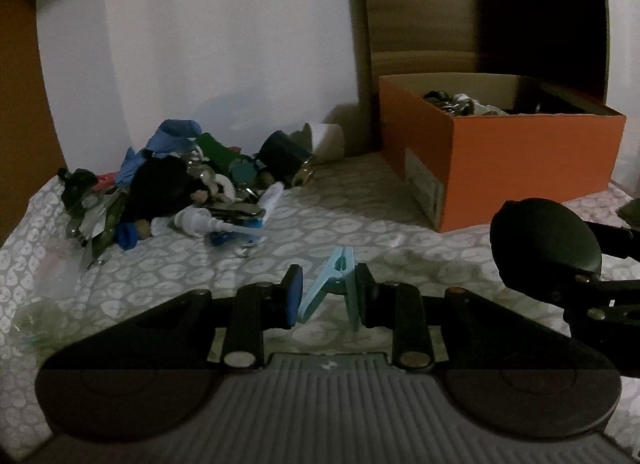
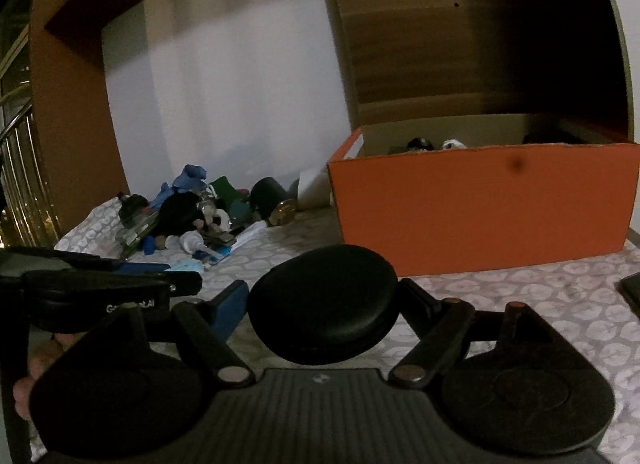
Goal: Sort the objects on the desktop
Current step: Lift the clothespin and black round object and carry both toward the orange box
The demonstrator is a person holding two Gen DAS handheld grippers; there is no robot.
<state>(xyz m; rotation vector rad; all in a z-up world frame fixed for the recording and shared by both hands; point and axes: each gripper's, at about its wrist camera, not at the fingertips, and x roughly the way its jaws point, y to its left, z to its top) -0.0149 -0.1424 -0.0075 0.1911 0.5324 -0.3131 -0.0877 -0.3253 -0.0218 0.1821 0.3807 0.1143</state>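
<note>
On the grey patterned tablecloth, the left gripper pinched a pale blue plastic clothespin by its splayed legs; it could have twisted free. The right gripper clamped a smooth black oval case short of the orange cardboard box; that slick shell might have slipped.

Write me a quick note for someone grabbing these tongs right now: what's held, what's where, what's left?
Left tongs: shut on a blue peg, above the cloth.
Right tongs: shut on a black case, in front of the box.
Done: some items already lie in the box.
Left: peg and case not yet dropped off, probably into the box; the pile against the wall is unsorted.
</note>
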